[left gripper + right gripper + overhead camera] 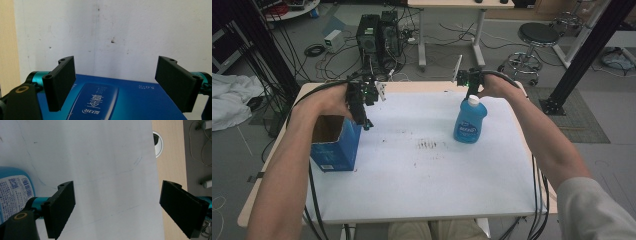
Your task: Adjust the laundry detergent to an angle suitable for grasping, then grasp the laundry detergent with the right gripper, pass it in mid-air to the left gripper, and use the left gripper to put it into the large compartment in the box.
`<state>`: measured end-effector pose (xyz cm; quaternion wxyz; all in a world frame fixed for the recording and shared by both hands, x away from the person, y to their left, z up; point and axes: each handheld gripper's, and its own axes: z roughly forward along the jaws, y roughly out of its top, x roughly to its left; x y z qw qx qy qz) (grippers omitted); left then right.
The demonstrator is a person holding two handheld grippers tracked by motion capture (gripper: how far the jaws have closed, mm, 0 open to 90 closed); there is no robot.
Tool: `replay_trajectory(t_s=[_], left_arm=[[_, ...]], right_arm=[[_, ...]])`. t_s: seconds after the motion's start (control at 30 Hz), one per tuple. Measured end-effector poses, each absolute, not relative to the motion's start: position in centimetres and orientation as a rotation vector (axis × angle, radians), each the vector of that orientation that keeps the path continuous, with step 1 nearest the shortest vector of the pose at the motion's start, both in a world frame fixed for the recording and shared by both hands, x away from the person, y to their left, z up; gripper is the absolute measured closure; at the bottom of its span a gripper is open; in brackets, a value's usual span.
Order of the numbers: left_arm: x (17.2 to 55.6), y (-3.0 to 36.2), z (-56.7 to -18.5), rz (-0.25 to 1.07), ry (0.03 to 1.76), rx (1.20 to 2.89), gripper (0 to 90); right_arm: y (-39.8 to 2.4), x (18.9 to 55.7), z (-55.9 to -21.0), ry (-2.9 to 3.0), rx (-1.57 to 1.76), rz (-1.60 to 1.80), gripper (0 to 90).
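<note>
- High view: left gripper (362, 107) held over the near-right top corner of an open blue carton (334, 142) standing at the left edge of the white-covered counter (422, 185); jaws pointing down beside the carton's open mouth, with no grip on it visible. Right gripper (471, 82) poised just behind and above the white cap of a blue dish-soap bottle (470, 120), which stands upright right of centre, well apart from the carton. Dark smudges (428, 145) on the cover between the two.
- Left gripper view: left gripper (116, 85) spread wide, nothing between the jaws; printed blue face of the carton (120, 102) just below them, white cover beyond.
- Right gripper view: right gripper (117, 206) also spread wide and empty; labelled side of the bottle (13, 190) at the left edge, outside the left jaw; bare wood of the counter (170, 165) with a round cable grommet (158, 143) to the right.
</note>
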<state>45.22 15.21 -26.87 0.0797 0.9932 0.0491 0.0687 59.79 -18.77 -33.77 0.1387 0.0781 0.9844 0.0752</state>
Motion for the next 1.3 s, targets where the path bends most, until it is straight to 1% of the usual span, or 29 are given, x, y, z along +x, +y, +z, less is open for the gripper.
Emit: replay_trajectory(t_s=[0.47,0.6,0.9,1.3], left_arm=[[44.8,15.4,-26.6,0.218,0.163,2.962,16.8],[44.2,15.1,-26.3,0.211,0.164,2.971,16.8],[43.4,15.1,-25.7,0.246,0.153,2.961,16.8],[43.7,14.8,-26.2,0.223,0.135,2.959,16.8]], right_arm=[[-18.8,59.9,-33.6,2.842,0.249,0.225,12.3],[-19.0,59.6,-33.4,2.842,0.256,0.208,12.4],[-19.0,59.1,-33.0,2.830,0.235,0.187,12.4],[-18.6,59.5,-33.7,2.834,0.216,0.186,12.3]])
